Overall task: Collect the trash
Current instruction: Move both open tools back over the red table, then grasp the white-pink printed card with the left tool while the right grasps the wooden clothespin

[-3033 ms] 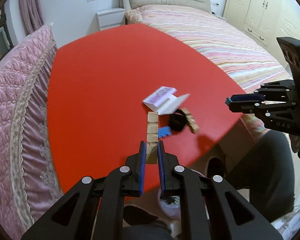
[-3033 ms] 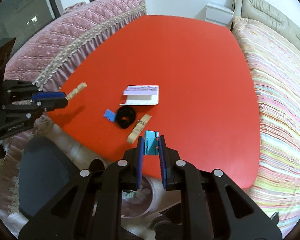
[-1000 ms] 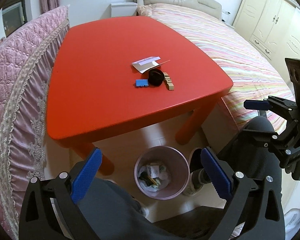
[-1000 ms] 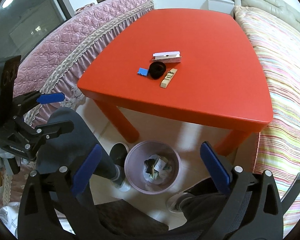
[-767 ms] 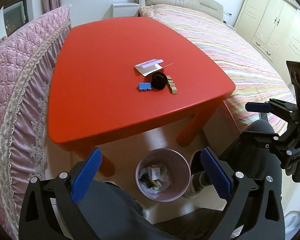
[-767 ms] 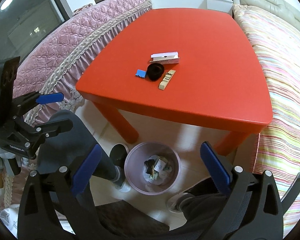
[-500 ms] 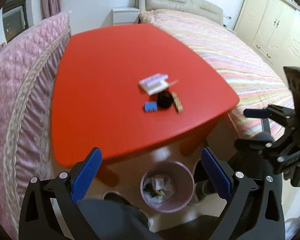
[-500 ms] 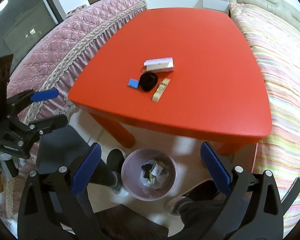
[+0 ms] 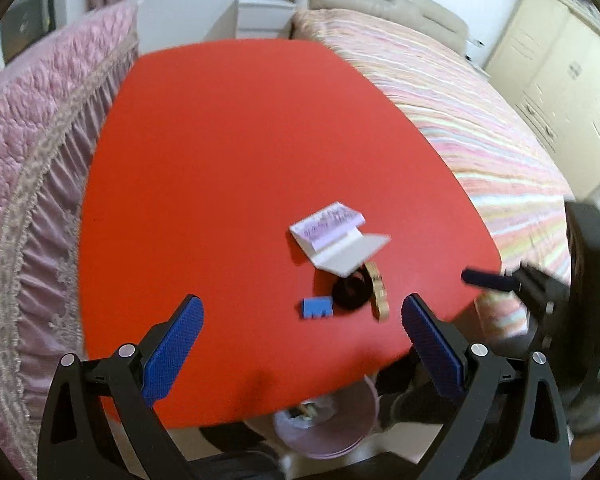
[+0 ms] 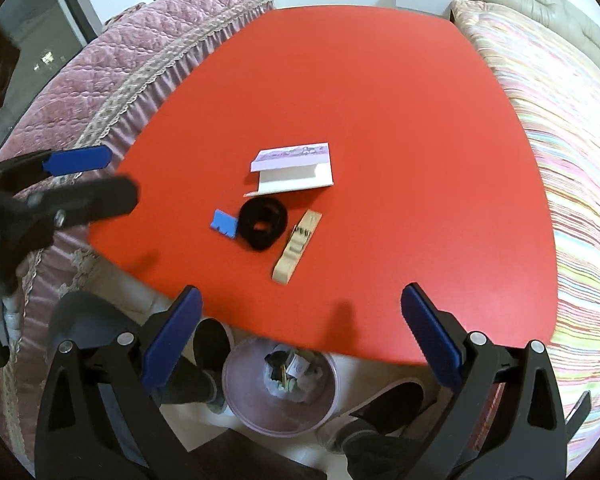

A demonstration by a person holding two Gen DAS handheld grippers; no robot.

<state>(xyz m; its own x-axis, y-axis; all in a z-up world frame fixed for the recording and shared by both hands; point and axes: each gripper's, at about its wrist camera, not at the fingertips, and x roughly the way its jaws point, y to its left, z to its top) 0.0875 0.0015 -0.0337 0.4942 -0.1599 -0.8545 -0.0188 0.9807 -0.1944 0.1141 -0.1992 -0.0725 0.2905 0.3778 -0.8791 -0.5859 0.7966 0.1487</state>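
Note:
On the red table (image 9: 204, 168) (image 10: 380, 92) lie an open white and purple carton (image 9: 336, 240) (image 10: 296, 168), a black ring (image 9: 351, 291) (image 10: 263, 222), a small blue piece (image 9: 317, 307) (image 10: 225, 223) and a wooden strip (image 9: 377, 290) (image 10: 297, 246). My left gripper (image 9: 302, 340) is wide open and empty over the table's near edge, short of them. My right gripper (image 10: 300, 332) is wide open and empty at the near edge. A pink trash bin (image 10: 281, 388) (image 9: 328, 420) holding scraps stands on the floor below.
A pink quilted sofa (image 9: 24, 140) (image 10: 120, 68) borders the table's left side. A striped bed (image 9: 472, 112) (image 10: 560, 128) borders its right. The person's legs and shoes (image 10: 212, 344) flank the bin. A white nightstand (image 9: 264, 16) stands at the back.
Both grippers held scraps three seconds ago, then opened above the bin. They have since risen and moved forward over the table's near edge, closer to the remaining items.

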